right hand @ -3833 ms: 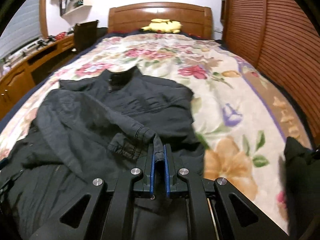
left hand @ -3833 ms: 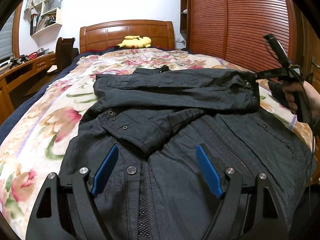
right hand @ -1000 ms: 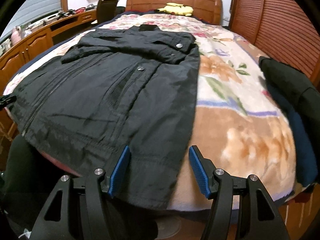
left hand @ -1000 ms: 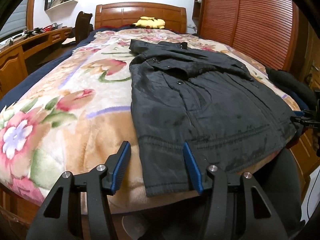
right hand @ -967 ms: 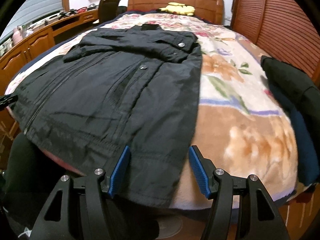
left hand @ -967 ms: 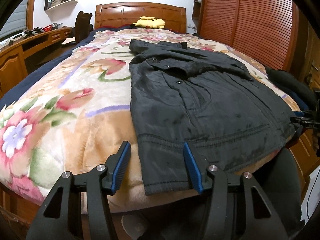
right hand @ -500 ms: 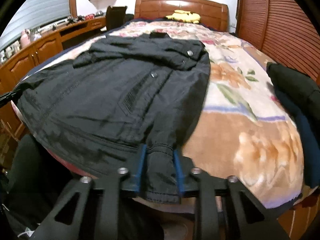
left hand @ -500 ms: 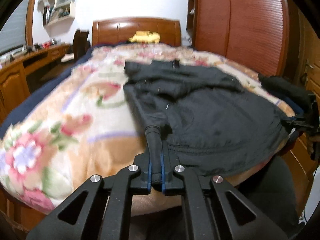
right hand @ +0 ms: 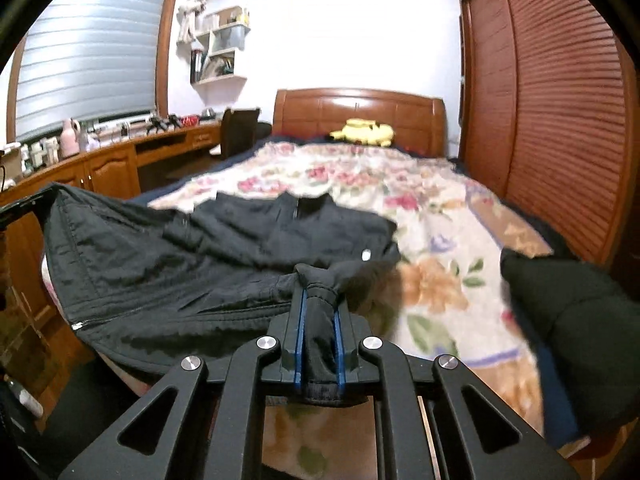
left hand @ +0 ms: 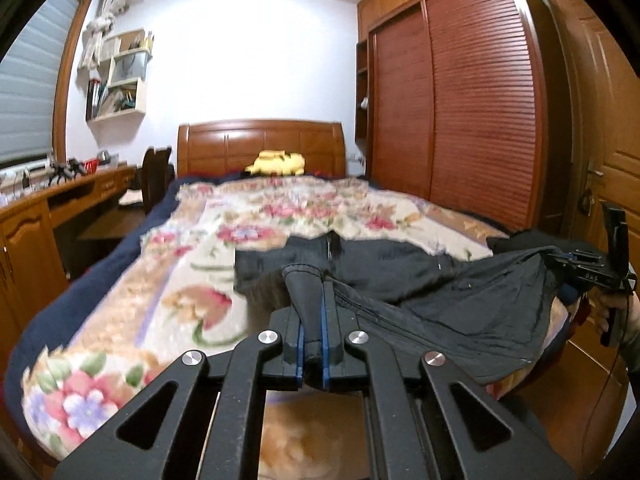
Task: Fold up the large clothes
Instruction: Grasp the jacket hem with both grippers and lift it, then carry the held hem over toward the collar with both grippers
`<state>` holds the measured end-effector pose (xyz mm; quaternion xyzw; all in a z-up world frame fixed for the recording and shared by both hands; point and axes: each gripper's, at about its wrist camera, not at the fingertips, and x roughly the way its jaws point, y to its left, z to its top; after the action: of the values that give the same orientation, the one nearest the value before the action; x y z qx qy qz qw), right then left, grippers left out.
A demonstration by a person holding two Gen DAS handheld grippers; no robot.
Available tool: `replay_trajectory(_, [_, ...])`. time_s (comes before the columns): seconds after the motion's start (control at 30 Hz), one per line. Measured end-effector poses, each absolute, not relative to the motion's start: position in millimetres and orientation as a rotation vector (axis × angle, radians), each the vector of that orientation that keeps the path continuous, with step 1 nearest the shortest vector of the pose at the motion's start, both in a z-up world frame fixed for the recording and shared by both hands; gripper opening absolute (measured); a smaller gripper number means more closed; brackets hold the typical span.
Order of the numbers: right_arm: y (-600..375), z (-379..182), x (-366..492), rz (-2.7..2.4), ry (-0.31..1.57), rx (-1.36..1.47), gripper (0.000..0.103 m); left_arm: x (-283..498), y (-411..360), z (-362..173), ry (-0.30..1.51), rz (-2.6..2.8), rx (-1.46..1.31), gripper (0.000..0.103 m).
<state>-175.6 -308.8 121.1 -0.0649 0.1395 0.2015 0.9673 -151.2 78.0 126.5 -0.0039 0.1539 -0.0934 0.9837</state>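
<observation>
While we hold the black jacket [left hand: 460, 300] by its hem, both ends of that hem hang raised above the foot of the bed [left hand: 168, 280], and the collar end lies on the floral blanket [right hand: 440, 240] farther up. Our left gripper [left hand: 311, 344] has its blue-lined jaws clenched on a bunched corner of the hem, the fabric rising in a dark cone between them. Our right gripper [right hand: 318, 344] is likewise clamped on the opposite hem corner, a fold of ribbed edge showing below its pads. In the left wrist view, the right gripper [left hand: 592, 272] appears at the far right edge with the jacket stretched toward it; the hem sags between the two grips and the zipper line runs along it. In the right wrist view, the jacket [right hand: 192, 264] spreads leftward to the other raised corner at the frame edge. A second dark garment [right hand: 572, 304] lies on the right side of the bed, beside the jacket but apart from it. A yellow plush toy [left hand: 276, 162] rests against the wooden headboard [left hand: 260, 144]. A louvred wardrobe [left hand: 460, 112] stands to the right of the bed, a desk [right hand: 104, 164] to its left.
</observation>
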Motion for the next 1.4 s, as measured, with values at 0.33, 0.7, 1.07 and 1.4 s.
replay_trajectory(0.33, [-334,178,-227,0.372,0.116,-0.117,0.011,-173,78,197,0.172,-0.197,0.037,0.006])
replay_trajectory(0.7, [-341,220,-267,0.396,-0.01,-0.152,0.011,-207,82,246,0.058,-0.218,0.057,0.006])
replay_trajectory(1.07, [-340,204,-238,0.395,0.009,-0.145,0.011,-178,92,235,0.113,-0.179,0.042,0.006])
replay_trajectory(1.4, [-296,118,-112,0.387,0.275,-0.142,0.011,-79,94,120,0.408,-0.107,0.05,0.006])
